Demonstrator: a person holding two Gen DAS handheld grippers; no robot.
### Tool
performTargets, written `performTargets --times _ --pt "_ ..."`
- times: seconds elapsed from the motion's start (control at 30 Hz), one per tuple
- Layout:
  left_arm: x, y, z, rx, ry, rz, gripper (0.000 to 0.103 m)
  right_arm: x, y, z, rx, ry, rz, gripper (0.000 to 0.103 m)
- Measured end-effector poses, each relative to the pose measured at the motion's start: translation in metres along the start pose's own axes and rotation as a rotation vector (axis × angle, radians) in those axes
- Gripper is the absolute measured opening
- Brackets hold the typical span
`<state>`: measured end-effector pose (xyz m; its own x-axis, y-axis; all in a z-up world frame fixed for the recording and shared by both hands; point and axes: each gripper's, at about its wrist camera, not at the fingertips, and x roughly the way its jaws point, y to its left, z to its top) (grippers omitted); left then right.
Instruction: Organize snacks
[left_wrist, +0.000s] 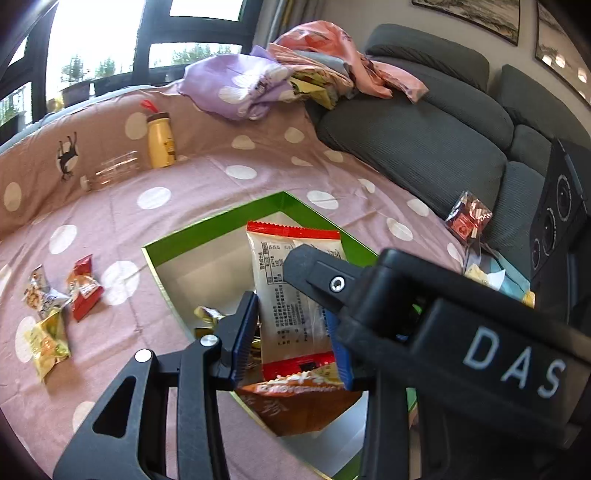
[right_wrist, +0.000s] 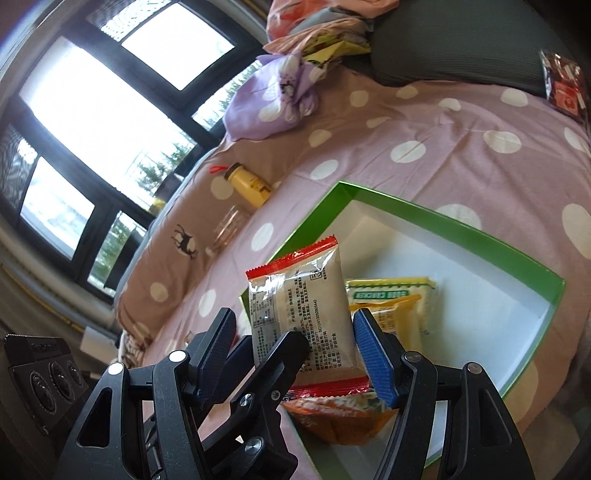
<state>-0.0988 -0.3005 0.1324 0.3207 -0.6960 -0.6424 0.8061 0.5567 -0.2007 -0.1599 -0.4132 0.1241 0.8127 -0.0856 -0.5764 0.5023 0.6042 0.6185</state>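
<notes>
A snack packet (left_wrist: 291, 302) (right_wrist: 299, 302), white with red sealed ends, hangs upright over the near end of a green-rimmed box (left_wrist: 221, 221) (right_wrist: 443, 218). My left gripper (left_wrist: 291, 332) is shut on its lower half. My right gripper (right_wrist: 293, 317) straddles the same packet. Its blue pad presses the packet's right edge, and its left finger sits just outside the left gripper's fingers (right_wrist: 284, 354). An orange packet (left_wrist: 295, 410) (right_wrist: 332, 421) appears to lie in the box's near corner, right under the held one. Yellow packets (right_wrist: 395, 295) lie inside the box.
Three loose snacks (left_wrist: 83, 288) lie on the dotted pink sheet left of the box. A dark red packet (left_wrist: 467, 218) (right_wrist: 563, 85) rests by the grey sofa cushions (left_wrist: 424, 140). A yellow bottle (left_wrist: 160, 140), a clear jar (left_wrist: 114, 170) and piled clothes (left_wrist: 240, 85) sit further back.
</notes>
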Motion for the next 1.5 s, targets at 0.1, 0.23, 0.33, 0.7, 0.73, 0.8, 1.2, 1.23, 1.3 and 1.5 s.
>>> performTargets --times 0.1,0.23,0.33,0.7,0.73,0.8,1.2,1.23,1.3,1.5 --pt "0.009 -0.004 0.001 0.003 0.02 -0.024 0.037 -0.001 -0.008 0.003 0.019 -0.004 -0.024 0.069" --pt "0.017 -0.007 0.001 0.007 0.045 -0.035 0.037 0.002 -0.018 0.006 0.039 0.003 -0.043 0.069" --pt "0.022 -0.009 0.0 0.004 0.065 -0.047 0.037 0.004 -0.023 0.007 0.056 0.01 -0.058 0.069" --pt "0.042 -0.01 -0.003 -0.004 0.128 -0.082 0.037 0.013 -0.038 0.009 0.102 0.035 -0.11 0.069" --pt "0.044 -0.01 -0.003 -0.004 0.135 -0.087 0.037 0.013 -0.039 0.009 0.105 0.037 -0.116 0.069" --pt "0.048 -0.01 -0.005 -0.008 0.149 -0.095 0.037 0.016 -0.043 0.009 0.114 0.043 -0.132 0.069" --pt "0.057 -0.002 -0.009 -0.044 0.182 -0.123 0.037 0.023 -0.042 0.009 0.096 0.052 -0.18 0.069" --pt "0.058 -0.001 -0.009 -0.047 0.186 -0.125 0.037 0.023 -0.042 0.009 0.095 0.052 -0.182 0.069" --pt "0.06 0.0 -0.009 -0.054 0.196 -0.13 0.037 0.024 -0.042 0.009 0.092 0.053 -0.189 0.069" --pt "0.063 0.001 -0.01 -0.063 0.207 -0.13 0.037 0.026 -0.041 0.008 0.084 0.055 -0.21 0.069"
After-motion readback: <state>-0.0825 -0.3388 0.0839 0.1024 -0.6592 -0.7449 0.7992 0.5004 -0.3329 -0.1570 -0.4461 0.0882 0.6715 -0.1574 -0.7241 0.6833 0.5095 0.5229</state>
